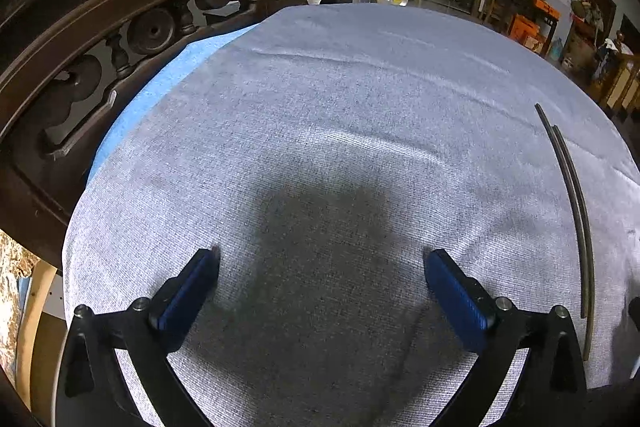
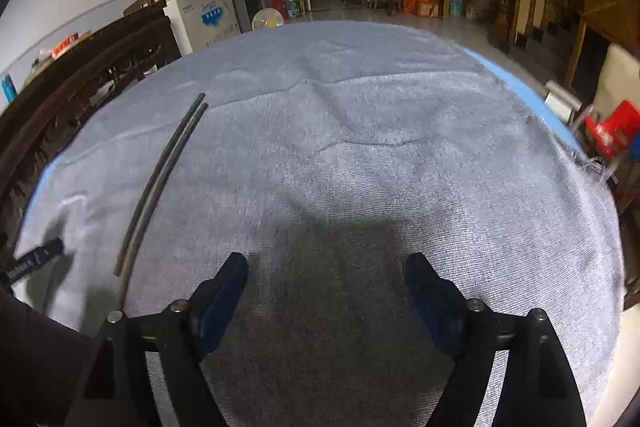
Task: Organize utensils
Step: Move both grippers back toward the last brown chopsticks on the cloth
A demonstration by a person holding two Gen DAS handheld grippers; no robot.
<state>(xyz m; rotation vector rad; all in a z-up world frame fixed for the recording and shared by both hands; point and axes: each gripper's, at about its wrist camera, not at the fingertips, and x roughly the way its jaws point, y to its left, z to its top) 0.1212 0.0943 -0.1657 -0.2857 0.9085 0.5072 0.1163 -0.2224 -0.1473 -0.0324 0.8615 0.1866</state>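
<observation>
Chopsticks [image 1: 576,211] lie side by side along the right edge of the left wrist view, on the grey cloth [image 1: 320,115] covering the worktop; the left claw [image 1: 320,259] stands spread wide over bare cloth, nothing between its blue pads [image 1: 188,291]. A dark carved wooden frame [image 1: 120,27] crowds the left. From the right wrist view the chopsticks [image 2: 160,179] sit left, the right claw [image 2: 326,267] also apart and empty; a red chair [image 2: 612,127] shows right.

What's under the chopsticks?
The chopsticks lie side by side on a grey cloth. A blue layer peeks out at its edge. Whatever is beneath stays covered.
</observation>
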